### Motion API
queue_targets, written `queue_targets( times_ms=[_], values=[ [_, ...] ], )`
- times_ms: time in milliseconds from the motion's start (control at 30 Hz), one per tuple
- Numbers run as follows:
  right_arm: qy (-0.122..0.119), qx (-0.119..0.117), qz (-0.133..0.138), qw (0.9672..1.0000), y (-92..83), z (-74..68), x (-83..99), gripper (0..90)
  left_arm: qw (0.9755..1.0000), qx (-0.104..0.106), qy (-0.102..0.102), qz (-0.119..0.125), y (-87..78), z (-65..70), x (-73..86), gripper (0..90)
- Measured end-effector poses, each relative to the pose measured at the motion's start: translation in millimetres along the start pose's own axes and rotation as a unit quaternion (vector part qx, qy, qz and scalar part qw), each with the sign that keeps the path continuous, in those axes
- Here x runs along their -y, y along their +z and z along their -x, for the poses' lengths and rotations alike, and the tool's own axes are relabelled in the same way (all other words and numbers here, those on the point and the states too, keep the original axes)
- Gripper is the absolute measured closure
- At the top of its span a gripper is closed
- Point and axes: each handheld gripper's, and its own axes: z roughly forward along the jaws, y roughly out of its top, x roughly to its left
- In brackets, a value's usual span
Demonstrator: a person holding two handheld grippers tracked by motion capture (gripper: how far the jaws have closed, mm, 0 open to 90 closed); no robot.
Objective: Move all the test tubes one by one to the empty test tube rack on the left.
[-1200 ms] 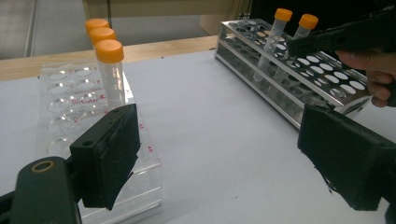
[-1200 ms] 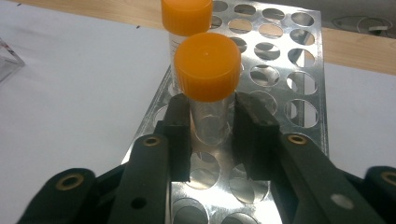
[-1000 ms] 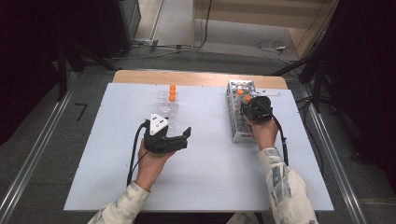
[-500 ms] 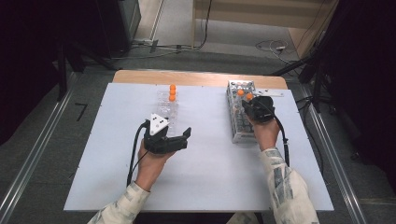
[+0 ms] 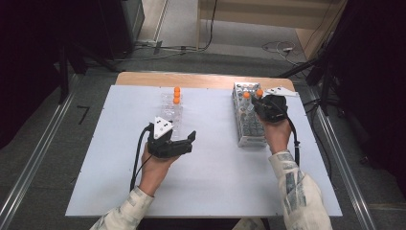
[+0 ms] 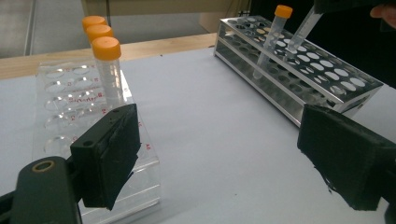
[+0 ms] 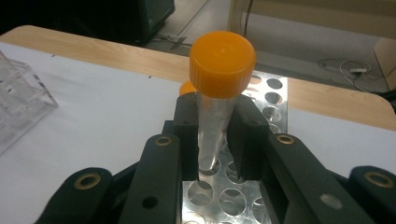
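The right gripper point(image 7: 210, 140) squeezes a clear tube with an orange cap point(image 7: 215, 93) between its jaws, the tip just over the holes of the metal rack point(image 7: 275, 100). I think it is moving the tube and must next go gently and straight. Farther off, the left gripper point(image 5: 184, 141) hangs wide open, holding nothing, beside the clear plastic rack point(image 5: 172, 112).

Your stock: clear glossy plastic tube point(image 7: 211, 135) (matt orange cap), shiny perforated metal rack point(image 5: 249, 129), transparent acrylic rack point(image 6: 93, 140), matt white tabletop point(image 5: 215, 182).
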Motion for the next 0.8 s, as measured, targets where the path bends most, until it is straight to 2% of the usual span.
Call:
queue_targets(
  times_ms=[367,800],
  values=[
    [-0.020,-0.019,0.015,0.9995,-18.0,-7.0,-1.3,72.6,1.0000,-0.002,-0.002,0.002,-0.5,-0.2,-0.2,13.4],
    [-0.033,-0.070,0.020,0.9968,-29.2,-22.5,4.2,72.5,1.0000,-0.003,-0.003,0.003,-0.6,-0.6,-0.3,13.4]
  ],
)
